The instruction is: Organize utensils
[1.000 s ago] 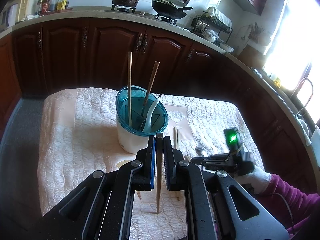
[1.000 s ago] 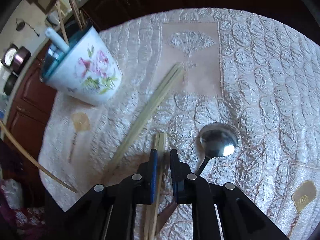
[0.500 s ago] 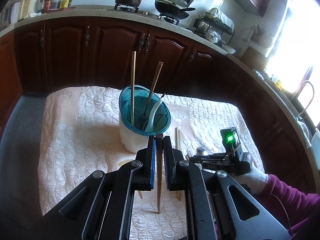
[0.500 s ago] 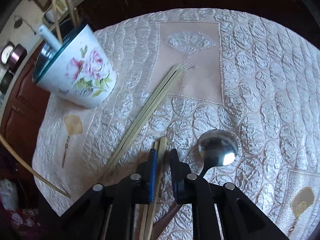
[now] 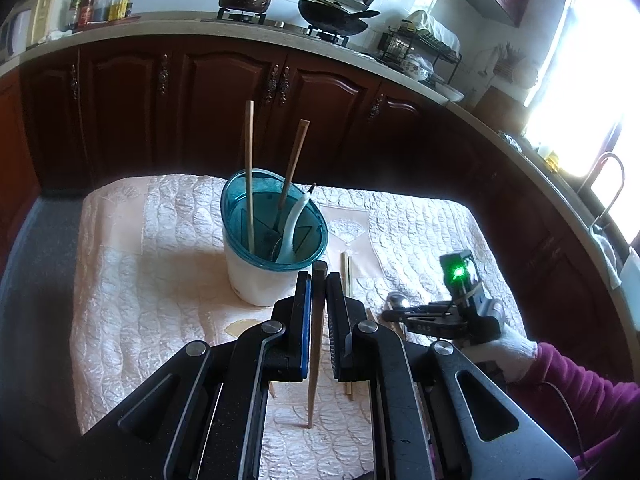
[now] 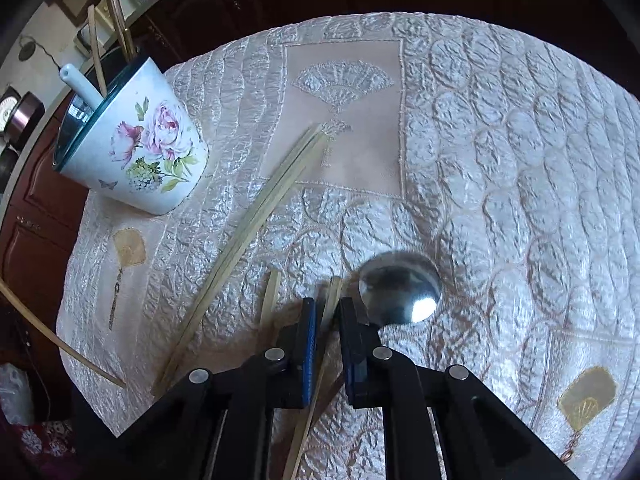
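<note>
Right wrist, chopstick (image 6: pixel 329 304) between tool (image 6: pixel 326 312) pads

Left gripper (image 5: pixel 319 280) jaws clamped, right gripper (image 6: pixel 328 312) angled steeply down, jaws nearly closed, white-gloved hand (image 5: pixel 512 350)

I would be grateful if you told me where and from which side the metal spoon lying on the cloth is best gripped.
Probably by its handle, from above. The metal spoon lies flat on the quilted cloth; its rounded, shiny bowl looks too wide and slippery for the fingers. The thin handle runs back under the right gripper, mostly hidden, so fingers should straddle it crosswise once that gripper moves off.
</note>
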### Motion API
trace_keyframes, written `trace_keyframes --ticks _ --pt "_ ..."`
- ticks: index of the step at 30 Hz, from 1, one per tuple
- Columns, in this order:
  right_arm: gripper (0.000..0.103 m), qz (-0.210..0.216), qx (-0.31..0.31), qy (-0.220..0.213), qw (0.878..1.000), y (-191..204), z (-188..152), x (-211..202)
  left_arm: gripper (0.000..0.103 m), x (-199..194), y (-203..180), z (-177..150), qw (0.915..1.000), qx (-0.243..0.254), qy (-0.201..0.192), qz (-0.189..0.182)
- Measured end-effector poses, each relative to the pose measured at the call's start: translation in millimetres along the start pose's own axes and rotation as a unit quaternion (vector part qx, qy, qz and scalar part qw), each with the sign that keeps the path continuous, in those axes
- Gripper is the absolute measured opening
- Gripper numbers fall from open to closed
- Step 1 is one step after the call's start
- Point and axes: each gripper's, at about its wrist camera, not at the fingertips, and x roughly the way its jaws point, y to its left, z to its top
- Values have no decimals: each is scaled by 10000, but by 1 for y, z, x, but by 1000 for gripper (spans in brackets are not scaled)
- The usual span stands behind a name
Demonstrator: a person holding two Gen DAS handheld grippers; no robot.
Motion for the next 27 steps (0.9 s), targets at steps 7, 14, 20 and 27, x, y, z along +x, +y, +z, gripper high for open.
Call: trace_keyframes --ticks 7,14,20,27 --pt "6 467 -64 -499 9976 20 9 -40 6 -3 -1 2 9999 51 -20 -100" --pt "5 845 -436 -1182 9884 43 21 -110 6 -28 -4 11 9995 99 -198 -225" --pt "5 1158 -575 -1945 9723 59 47 -171 6 -61 -2 38 9983 156 -550 -110" --pt "5 1089 -707 -2866 9492 98 98 -226 6 -79 -2 88 9923 246 -1183 261"
